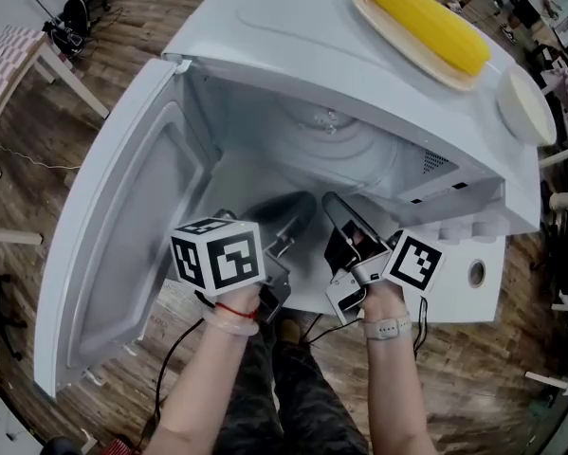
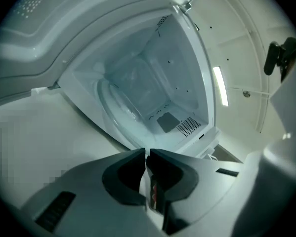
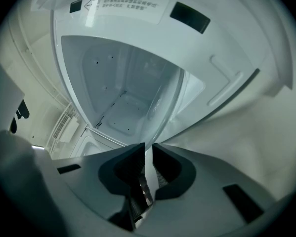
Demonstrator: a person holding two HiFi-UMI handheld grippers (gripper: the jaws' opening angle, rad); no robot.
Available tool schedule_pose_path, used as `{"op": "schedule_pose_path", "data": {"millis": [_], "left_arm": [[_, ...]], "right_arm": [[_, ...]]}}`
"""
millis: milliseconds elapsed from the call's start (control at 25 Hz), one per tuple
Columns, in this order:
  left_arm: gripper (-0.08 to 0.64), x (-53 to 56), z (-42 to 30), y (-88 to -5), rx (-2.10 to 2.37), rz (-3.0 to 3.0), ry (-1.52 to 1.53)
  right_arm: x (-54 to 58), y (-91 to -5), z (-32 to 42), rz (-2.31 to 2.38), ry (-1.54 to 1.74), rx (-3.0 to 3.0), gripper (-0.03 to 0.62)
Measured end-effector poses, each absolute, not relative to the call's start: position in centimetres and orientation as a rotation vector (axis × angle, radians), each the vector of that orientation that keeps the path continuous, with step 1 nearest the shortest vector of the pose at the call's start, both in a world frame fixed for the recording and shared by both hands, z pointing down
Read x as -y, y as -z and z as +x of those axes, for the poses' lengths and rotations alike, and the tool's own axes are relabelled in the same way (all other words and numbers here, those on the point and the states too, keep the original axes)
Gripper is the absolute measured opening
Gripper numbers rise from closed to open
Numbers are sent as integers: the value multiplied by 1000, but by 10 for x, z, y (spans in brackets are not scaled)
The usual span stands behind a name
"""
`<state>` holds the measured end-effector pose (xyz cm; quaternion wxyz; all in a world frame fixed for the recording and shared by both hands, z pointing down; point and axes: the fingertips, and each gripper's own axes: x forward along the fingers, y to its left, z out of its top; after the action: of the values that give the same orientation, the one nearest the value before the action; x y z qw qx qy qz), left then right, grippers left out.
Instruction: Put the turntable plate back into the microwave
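A clear glass turntable plate [image 1: 352, 148] lies low inside the open white microwave [image 1: 293, 55], its rings showing against the cavity floor. My left gripper [image 1: 293, 221] and right gripper [image 1: 345, 218] reach into the cavity mouth side by side. Each is shut on the plate's near rim. In the left gripper view the plate [image 2: 119, 98] curves away from the shut gripper [image 2: 147, 154] into the cavity. In the right gripper view the glass edge [image 3: 163, 102] rises out of the narrow gap of the gripper [image 3: 148, 151].
The microwave door [image 1: 122, 235] hangs open to the left. On the microwave's top sit a plate with a corn cob [image 1: 424, 19] and a white dish [image 1: 528, 104]. Wooden floor, chairs and cables surround the unit; a person's legs are below.
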<state>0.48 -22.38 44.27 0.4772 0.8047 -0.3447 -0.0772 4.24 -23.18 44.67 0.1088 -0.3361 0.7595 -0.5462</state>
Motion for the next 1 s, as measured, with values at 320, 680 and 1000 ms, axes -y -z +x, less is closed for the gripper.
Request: {"op": "schedule_pose_path", "data": {"millis": [320, 680, 1000], "left_arm": [[35, 230, -1, -443, 883, 1958, 203], [35, 237, -10, -444, 917, 1938, 234], [35, 237, -10, -445, 943, 1953, 198]], "right_arm": [[234, -447, 38, -994, 1588, -2225, 61], [238, -447, 30, -973, 1608, -2177, 60], [236, -449, 31, -991, 1618, -2135, 60]]}}
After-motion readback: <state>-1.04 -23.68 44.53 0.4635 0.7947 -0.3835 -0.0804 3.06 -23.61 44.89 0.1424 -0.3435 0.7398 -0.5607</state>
